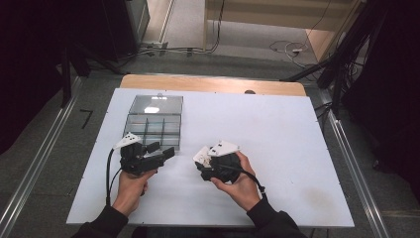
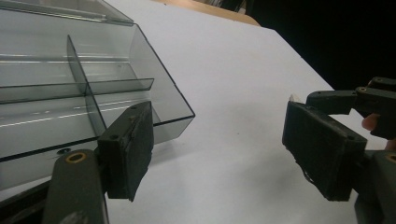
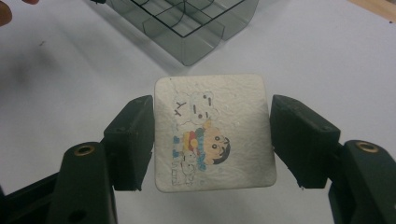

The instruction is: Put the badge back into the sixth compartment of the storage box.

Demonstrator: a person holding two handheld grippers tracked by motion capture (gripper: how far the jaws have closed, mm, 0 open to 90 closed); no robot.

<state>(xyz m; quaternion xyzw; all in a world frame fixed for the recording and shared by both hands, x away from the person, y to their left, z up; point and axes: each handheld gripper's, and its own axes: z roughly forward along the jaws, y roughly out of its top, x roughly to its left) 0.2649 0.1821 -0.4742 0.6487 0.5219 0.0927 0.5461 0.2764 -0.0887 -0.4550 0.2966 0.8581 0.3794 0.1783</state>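
My right gripper (image 1: 203, 159) is shut on a white square tile (image 1: 201, 154) with rounded corners. In the right gripper view the tile (image 3: 233, 102) carries a colourful cartoon drawing, and the two black jaws of the right gripper (image 3: 212, 142) press on its left and right edges just above the white table (image 1: 267, 129). A clear plastic compartment box (image 1: 152, 128) stands at the table's left with its lid (image 1: 156, 104) laid open behind it. My left gripper (image 1: 161, 149) hovers at the box's near edge. Its jaws stand open, and the left gripper (image 2: 224, 151) has nothing between them, with the box (image 2: 70, 88) close on the left.
The box's compartments look empty. The white board spreads wide to the right and towards the back, with a wooden table edge (image 1: 213, 83) beyond it. Metal rails (image 1: 34, 168) run along both sides of the table on the floor.
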